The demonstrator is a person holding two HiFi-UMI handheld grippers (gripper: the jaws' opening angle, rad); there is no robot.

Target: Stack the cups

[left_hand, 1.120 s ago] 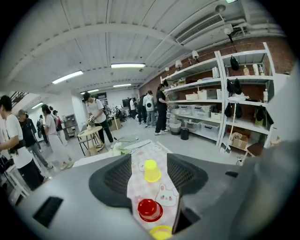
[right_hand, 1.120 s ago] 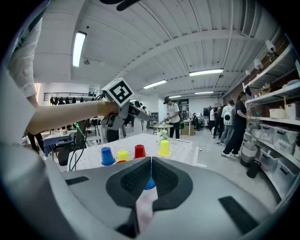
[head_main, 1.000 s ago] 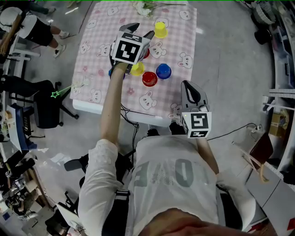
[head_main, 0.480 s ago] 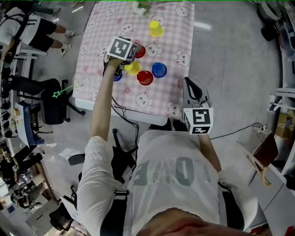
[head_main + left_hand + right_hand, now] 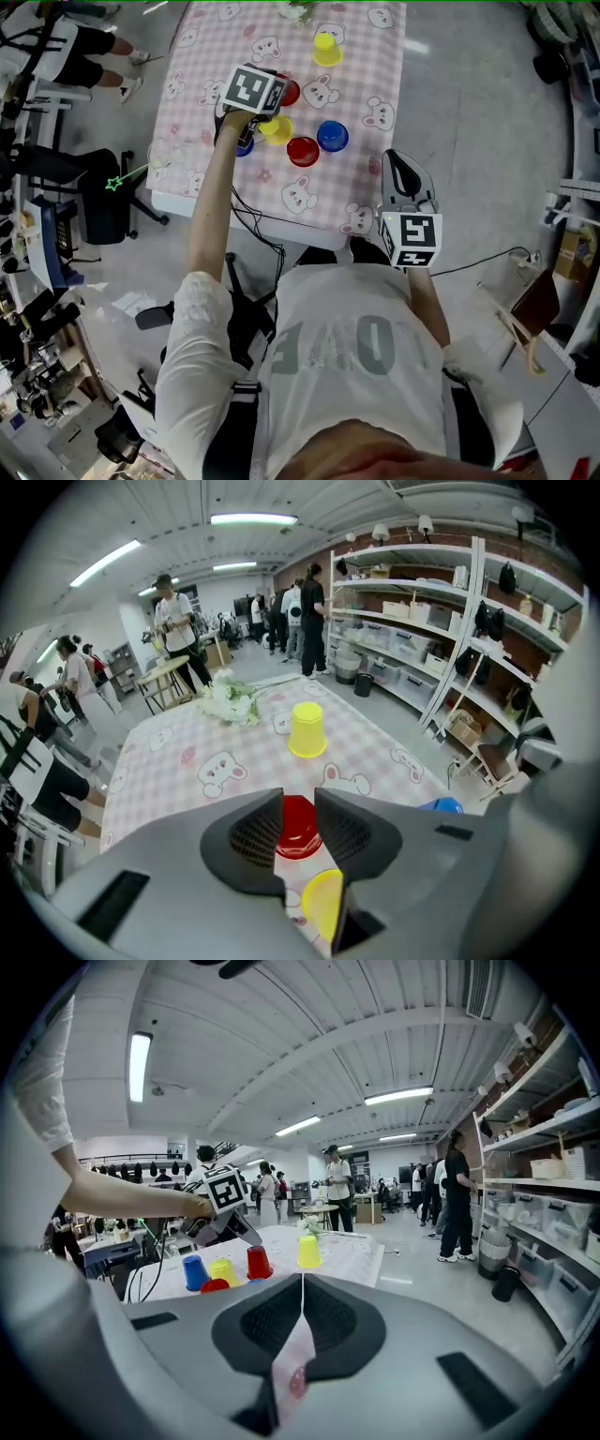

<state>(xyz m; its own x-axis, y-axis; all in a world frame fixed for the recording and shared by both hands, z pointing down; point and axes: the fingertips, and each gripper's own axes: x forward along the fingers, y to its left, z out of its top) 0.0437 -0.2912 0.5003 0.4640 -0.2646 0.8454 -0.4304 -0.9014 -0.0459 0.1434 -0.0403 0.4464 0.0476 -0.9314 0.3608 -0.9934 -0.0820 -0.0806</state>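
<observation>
Several cups stand upside down on the pink bear-print table (image 5: 370, 66). A yellow cup (image 5: 326, 49) is at the far end. Nearer me are a red cup (image 5: 291, 92), a yellow cup (image 5: 277, 130), a red cup (image 5: 303, 150), a blue cup (image 5: 332, 137) and a blue cup (image 5: 244, 146) half under my left arm. My left gripper (image 5: 272, 101) is low among them. Its jaws (image 5: 298, 808) are closing, still a narrow gap apart; the red cup (image 5: 300, 825) shows through that gap just past the tips, and the yellow cup (image 5: 323, 902) sits below them. My right gripper (image 5: 405, 187) hangs shut off the table's near right corner.
White flowers (image 5: 228, 700) lie at the table's far end. A black office chair (image 5: 98, 202) stands left of the table, and cables trail under its near edge. Shelving (image 5: 422, 630) and several people (image 5: 178, 630) are beyond the table.
My left gripper has dropped from above the cups to low among them, by the red and yellow cups. The right gripper has hardly moved.
</observation>
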